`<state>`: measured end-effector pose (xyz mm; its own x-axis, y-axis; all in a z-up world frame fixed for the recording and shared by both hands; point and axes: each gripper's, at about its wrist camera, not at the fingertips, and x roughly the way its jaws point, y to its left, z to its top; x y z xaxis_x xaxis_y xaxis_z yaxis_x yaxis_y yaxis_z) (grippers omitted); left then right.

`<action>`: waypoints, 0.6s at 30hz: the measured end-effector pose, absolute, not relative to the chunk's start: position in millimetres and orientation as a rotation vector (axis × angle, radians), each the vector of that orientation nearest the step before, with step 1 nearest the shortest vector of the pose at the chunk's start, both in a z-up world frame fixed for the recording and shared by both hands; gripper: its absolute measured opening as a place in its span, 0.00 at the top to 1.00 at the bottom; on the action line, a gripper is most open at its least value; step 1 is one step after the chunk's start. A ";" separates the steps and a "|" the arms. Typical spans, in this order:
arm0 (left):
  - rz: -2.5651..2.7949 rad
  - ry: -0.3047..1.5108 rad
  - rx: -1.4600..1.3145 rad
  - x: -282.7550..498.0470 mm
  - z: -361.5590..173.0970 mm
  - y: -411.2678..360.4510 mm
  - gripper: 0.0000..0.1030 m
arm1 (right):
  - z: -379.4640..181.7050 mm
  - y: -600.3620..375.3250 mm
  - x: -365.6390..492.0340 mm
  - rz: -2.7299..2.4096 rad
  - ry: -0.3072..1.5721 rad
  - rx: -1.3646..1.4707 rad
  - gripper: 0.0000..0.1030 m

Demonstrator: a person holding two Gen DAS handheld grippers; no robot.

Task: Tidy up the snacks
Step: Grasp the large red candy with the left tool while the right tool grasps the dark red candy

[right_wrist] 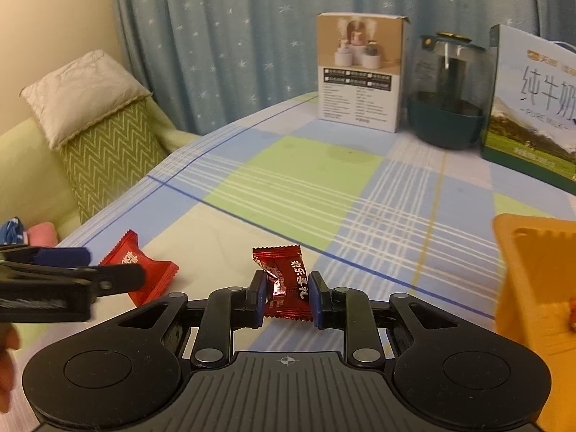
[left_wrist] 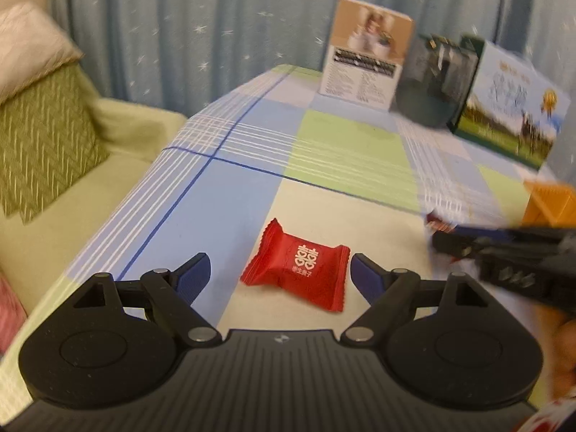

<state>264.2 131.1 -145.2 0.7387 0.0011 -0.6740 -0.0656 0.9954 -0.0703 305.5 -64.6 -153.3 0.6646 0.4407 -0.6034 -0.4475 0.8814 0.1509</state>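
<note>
Snacks: two wrapped candies were in play, a bright red candy (left_wrist: 297,264) lying flat on the checked tablecloth (left_wrist: 252,136) and a dark red foil candy (right_wrist: 284,284) held off the cloth.
Right gripper (right_wrist: 286,297): its jaws were closed on the dark red foil candy, pinching the wrapper across its middle, with the crimped top end standing free above the pads.
Left gripper (left_wrist: 280,270): its jaws stood wide apart and held nothing; the bright red candy lay between and just ahead of the blue fingertips (left_wrist: 196,270), not touching either.
Orange basket (right_wrist: 536,288): it sat to the right of the held candy, near it, with something small and red showing inside at the frame edge; it was judged to be the place where the snacks belonged.
Step in hand: judged as carrying the held candy to the basket while the left side lined up on the one still on the cloth.
Doing it well, right: the pinch should stay firm until the candy was over the basket opening, since foil is slick and the grip was on a soft, crumpled part.
Doing it well, left: the candy lay at a slant, so the jaws should come down level and close across its padded centre, not on a thin crimped end.
Risk: the two grippers were close together, so the right one needed room to swing clear.
Bystanders: a product box (right_wrist: 361,72), a glass jar (right_wrist: 448,97) and a milk carton (right_wrist: 532,104) stood well apart at the far edge.
</note>
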 end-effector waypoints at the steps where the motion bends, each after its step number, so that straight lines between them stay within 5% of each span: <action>1: 0.025 0.741 -0.068 267.3 -148.1 128.3 0.21 | -151.3 -66.1 304.5 0.501 0.677 -0.005 0.76; 5: 0.005 0.743 -0.036 275.6 -156.5 123.4 0.28 | -144.6 -70.0 302.4 0.490 0.673 0.015 0.76; 10: -0.022 0.741 -0.068 278.8 -154.9 122.5 0.53 | -141.3 -71.7 299.0 0.489 0.667 0.012 0.76; 18: -0.031 0.784 -0.150 272.1 -145.7 128.2 0.75 | -135.9 -84.4 291.8 0.466 0.684 0.053 0.76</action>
<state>272.1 128.2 -145.7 0.7082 -0.0836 -0.7010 -0.0277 0.9889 -0.1460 291.8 -84.4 -135.9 0.6763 0.4316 -0.5969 -0.3976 0.8961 0.1975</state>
